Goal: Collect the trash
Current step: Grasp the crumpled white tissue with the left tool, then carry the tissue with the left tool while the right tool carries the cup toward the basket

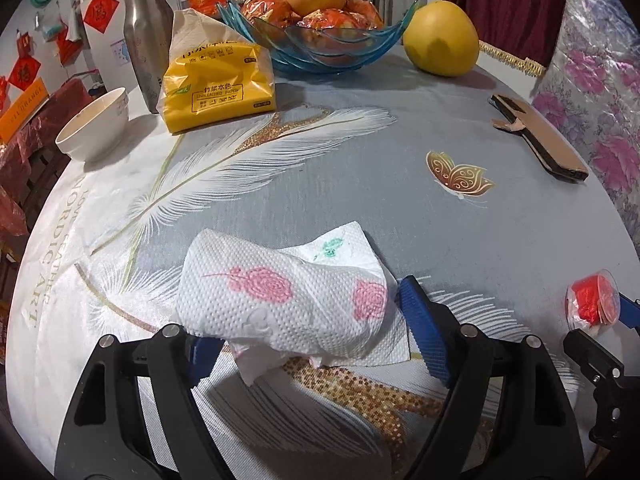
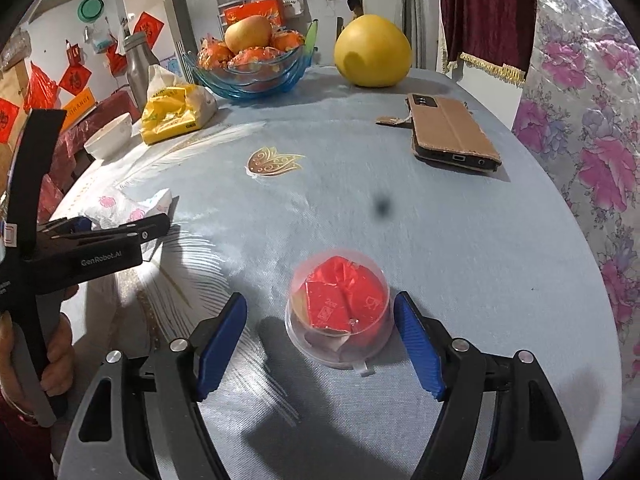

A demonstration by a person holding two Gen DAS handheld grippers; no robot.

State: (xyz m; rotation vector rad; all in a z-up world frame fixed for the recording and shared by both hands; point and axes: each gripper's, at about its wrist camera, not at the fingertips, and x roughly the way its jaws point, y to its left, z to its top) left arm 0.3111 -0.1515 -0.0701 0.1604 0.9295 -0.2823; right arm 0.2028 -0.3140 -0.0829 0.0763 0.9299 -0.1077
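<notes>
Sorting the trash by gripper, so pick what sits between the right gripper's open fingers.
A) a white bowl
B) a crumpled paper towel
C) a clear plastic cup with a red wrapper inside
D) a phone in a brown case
C: in the right wrist view the clear plastic cup holding the red wrapper sits between the open fingers of the right gripper, not yet clamped.

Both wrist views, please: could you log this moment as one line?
left gripper: open around white floral paper towel | right gripper: open around clear plastic cup
</notes>
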